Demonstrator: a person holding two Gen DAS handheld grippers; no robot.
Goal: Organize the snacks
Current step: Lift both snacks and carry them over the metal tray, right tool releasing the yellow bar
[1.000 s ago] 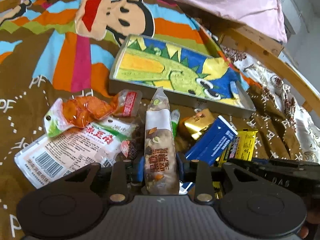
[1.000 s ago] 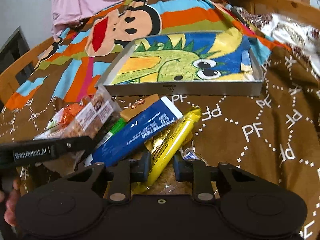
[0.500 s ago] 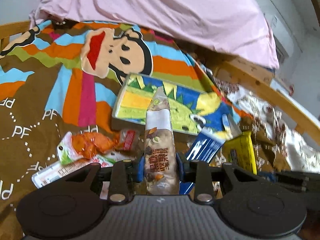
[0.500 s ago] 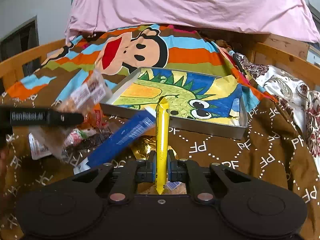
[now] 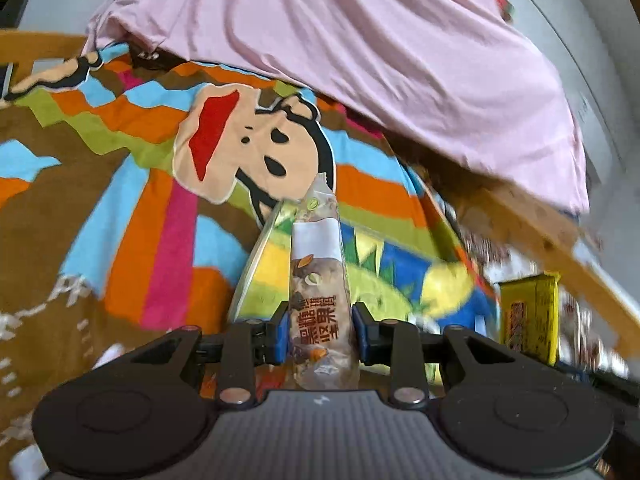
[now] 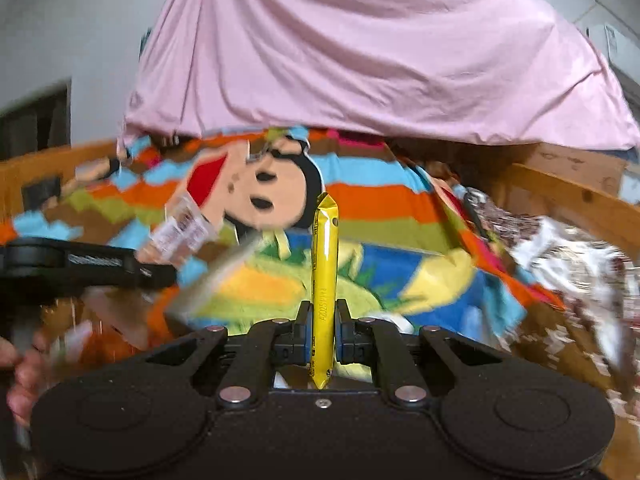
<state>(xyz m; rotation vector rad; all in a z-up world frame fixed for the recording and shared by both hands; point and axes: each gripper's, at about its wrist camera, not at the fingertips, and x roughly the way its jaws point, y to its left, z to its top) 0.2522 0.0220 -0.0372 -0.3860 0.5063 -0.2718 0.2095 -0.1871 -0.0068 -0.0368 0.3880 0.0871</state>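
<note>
My left gripper (image 5: 320, 334) is shut on a clear nut snack packet (image 5: 320, 280) with brown print, held upright above the dinosaur-print tray (image 5: 400, 280). My right gripper (image 6: 323, 330) is shut on a thin yellow snack stick (image 6: 325, 280), also upright over the tray (image 6: 420, 276). The yellow stick shows at the right of the left wrist view (image 5: 530, 316). The left gripper (image 6: 80, 260) with its packet (image 6: 180, 232) shows at the left of the right wrist view. The snack pile is out of view.
A striped cartoon-monkey blanket (image 5: 160, 200) covers the bed. A pink sheet (image 6: 360, 60) hangs behind. Wooden bed rails run along the right (image 5: 560, 232) and left (image 6: 40, 172). A floral cloth (image 6: 560, 256) lies at the right.
Both grippers have lifted their snacks off the pile and moved forward over the tray. The right gripper closed on the yellow stick during this second.
</note>
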